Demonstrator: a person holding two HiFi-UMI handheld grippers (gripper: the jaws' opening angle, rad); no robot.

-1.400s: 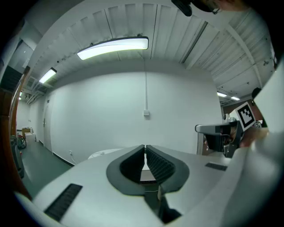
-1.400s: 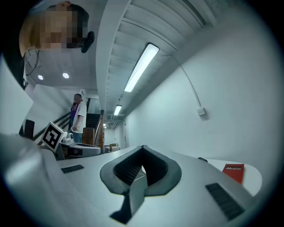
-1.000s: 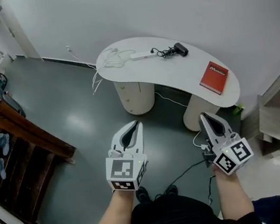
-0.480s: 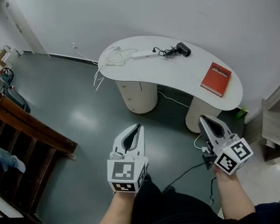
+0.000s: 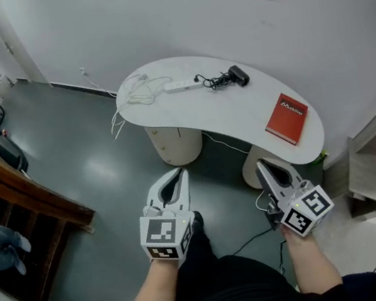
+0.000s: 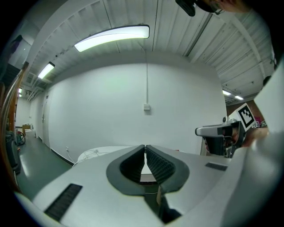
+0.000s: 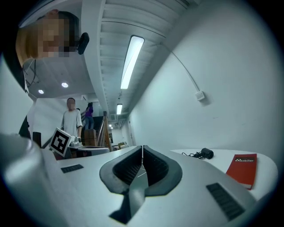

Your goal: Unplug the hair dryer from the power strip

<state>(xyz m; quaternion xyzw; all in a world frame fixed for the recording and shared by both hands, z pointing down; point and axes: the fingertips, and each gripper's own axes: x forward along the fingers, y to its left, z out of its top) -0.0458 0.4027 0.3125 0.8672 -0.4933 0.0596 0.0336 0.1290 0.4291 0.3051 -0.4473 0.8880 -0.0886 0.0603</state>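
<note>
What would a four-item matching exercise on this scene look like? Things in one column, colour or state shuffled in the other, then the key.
Things:
1. hair dryer
2. power strip
3. book
4. left gripper

Colour or state:
A. red, lying flat near the right end of the table
B. jaws shut, nothing between them
C. black, at the far edge of the table
D. white, long and narrow, left of the black item

Pairs: 1-C, 2-D, 3-A, 4-B

Head view looks steeply down; both gripper views face the table (image 5: 238, 110)
</note>
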